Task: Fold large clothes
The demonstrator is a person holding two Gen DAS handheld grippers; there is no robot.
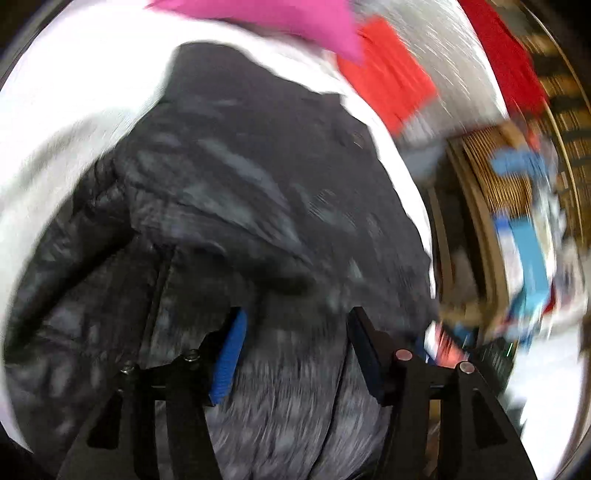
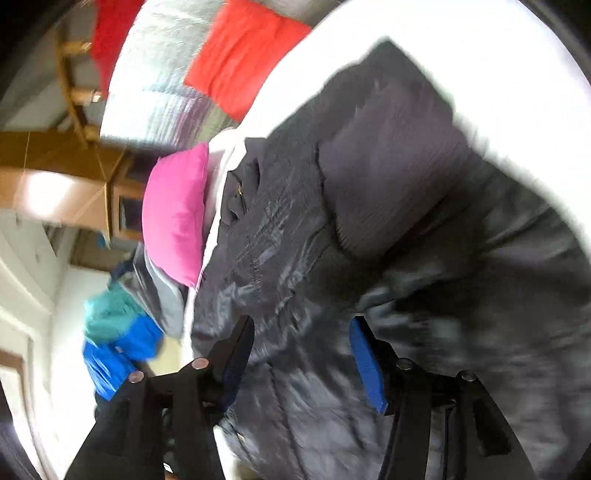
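Dark jacket (image 1: 236, 192) fills the bed (image 1: 74, 96); pink cushion (image 1: 295, 22) beyond.

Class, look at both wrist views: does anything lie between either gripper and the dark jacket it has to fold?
Nothing visible does. The dark jacket lies directly ahead of the left gripper and right gripper; the pink cushion sits off beside it.

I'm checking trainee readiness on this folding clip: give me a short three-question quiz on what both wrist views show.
1. True or false: the dark puffer jacket lies on a white sheet.
2. Which cushion sits nearer the jacket in the right wrist view: A pink, B red, C green?
3. Fill in: the left gripper stands ____, with nothing pinched.

Key: 1 true. 2 A, the pink cushion; the red cushion is farther off. 3 open, like the right gripper.
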